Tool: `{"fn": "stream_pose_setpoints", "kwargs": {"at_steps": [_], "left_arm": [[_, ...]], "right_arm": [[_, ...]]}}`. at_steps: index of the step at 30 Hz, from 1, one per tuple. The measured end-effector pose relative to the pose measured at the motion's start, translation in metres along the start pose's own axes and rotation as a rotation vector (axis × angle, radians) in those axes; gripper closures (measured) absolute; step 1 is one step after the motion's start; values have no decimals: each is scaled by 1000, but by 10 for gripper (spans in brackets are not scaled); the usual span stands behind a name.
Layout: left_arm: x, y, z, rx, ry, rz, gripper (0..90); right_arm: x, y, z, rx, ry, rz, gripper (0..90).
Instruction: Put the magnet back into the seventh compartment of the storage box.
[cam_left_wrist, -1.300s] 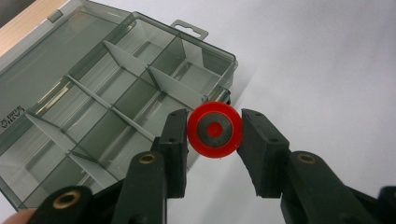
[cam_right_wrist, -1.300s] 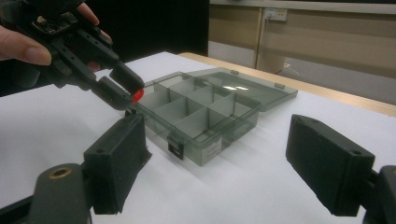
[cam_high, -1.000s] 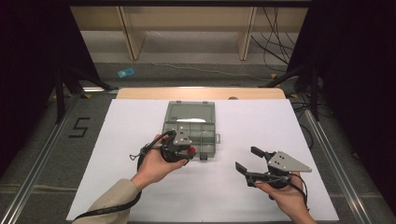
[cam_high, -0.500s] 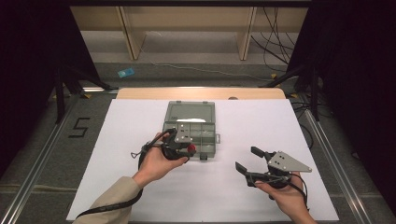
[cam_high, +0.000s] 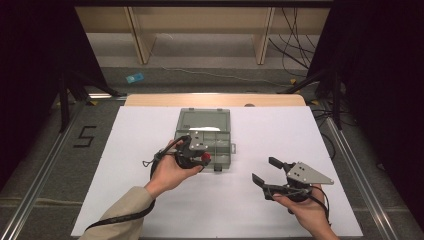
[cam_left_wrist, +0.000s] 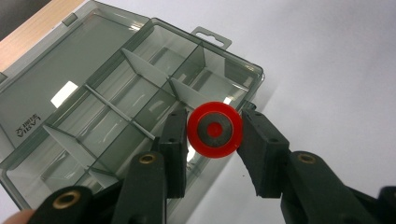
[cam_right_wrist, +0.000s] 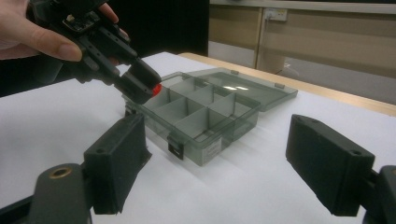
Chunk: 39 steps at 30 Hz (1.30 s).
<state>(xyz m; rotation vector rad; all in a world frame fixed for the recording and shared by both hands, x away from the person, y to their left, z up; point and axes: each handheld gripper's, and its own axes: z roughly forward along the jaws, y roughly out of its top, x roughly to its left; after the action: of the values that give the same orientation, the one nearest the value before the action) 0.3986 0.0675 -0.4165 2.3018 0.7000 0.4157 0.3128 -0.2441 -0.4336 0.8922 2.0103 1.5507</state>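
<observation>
The left gripper (cam_left_wrist: 215, 133) had its two black jaws closed partway on a small red round disc with a grey metal centre (cam_left_wrist: 215, 129), one jaw pressed to each side of the rim. It held the disc in the air above the near edge of a smoky translucent plastic compartment box (cam_left_wrist: 116, 93), whose hinged lid lay flat and open on the far side. In the high view the left gripper (cam_high: 196, 156) sat over the box's front left corner, with the red disc (cam_high: 205, 158) showing at its tip just above the box (cam_high: 205, 135). The right gripper (cam_high: 263, 170) rested well apart to the right, low over the white table (cam_high: 125, 150), its jaws spread wide with nothing between them. From the right gripper view, the box (cam_right_wrist: 205, 109) stood ahead between those open jaws, its compartments looking bare.
</observation>
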Motion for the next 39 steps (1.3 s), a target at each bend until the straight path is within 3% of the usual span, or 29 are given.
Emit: {"fn": "stream_pose_setpoints", "kwargs": {"at_steps": [39], "left_arm": [[11,9,33,54,45,19,627]], "right_arm": [[0,0,0,-1,6,4,212]]}}
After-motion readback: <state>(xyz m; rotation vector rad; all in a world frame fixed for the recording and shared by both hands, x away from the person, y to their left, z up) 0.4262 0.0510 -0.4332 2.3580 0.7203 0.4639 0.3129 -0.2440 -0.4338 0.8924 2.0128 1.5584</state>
